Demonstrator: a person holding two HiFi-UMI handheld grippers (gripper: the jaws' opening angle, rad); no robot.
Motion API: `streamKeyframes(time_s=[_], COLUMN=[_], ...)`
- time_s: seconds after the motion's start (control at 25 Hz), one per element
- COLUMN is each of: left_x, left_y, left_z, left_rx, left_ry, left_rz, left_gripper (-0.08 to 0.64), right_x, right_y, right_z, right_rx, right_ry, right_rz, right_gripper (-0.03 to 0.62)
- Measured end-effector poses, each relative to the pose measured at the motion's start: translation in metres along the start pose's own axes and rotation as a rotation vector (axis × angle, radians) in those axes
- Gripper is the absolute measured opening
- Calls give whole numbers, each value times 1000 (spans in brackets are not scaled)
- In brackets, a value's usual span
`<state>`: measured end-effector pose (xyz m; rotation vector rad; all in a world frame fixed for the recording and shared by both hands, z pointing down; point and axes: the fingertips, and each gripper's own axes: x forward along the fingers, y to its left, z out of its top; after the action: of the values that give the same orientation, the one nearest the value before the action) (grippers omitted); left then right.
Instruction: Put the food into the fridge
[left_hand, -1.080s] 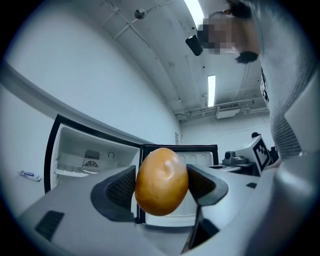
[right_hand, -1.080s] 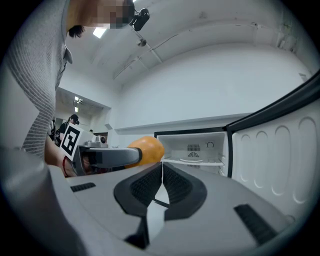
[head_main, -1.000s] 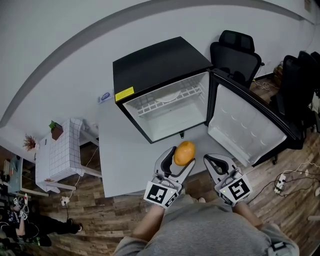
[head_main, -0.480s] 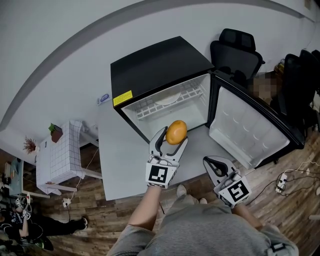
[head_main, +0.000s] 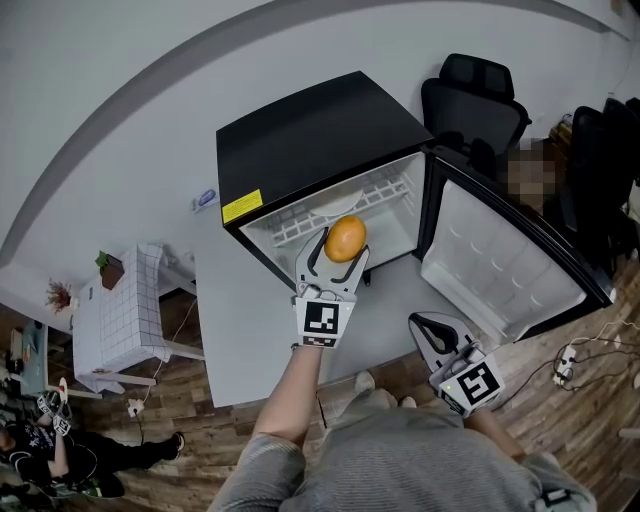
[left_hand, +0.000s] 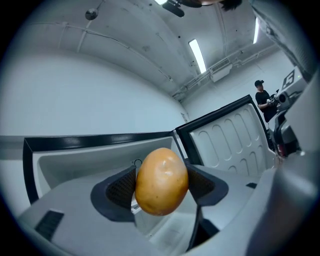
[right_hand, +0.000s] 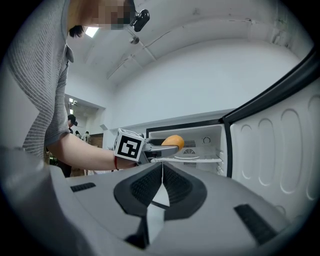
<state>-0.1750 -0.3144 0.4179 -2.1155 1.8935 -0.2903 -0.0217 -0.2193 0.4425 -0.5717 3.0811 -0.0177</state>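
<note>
Left gripper (head_main: 338, 250) clamped on the fruit (left_hand: 161, 181), at the open fridge (head_main: 310, 130) mouth near the shelf (head_main: 385, 192). Right gripper (head_main: 430, 325) closed, empty. Risk: round fruit, 2 small contact patches; clipping the frame could pop it loose.

Orange fruit (head_main: 345, 238), black fridge (head_main: 310, 130) white inside, grey table (head_main: 240, 330)

Head view steeply down on open fridge (head_main: 320, 130), left gripper view close at its mouth, right farther back, interior shared.
</note>
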Motion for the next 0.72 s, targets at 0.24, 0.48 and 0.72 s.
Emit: streamKeyframes(time_s=[0.24, 0.48, 0.72], left_x=[25, 48, 73], left_y=[19, 42, 60], left_z=[-25, -45, -55], left_rx=[79, 86, 107], left_ry=[91, 173, 214], left_rz=[37, 71, 85], left_gripper=[327, 327, 327], right_x=[13, 30, 44], right_y=[-9, -18, -21], right_z=[-7, -9, -12], right_rx=[2, 4, 17], right_ry=[15, 13, 13], right_rz=[-6, -1, 9], right_gripper=[12, 12, 12])
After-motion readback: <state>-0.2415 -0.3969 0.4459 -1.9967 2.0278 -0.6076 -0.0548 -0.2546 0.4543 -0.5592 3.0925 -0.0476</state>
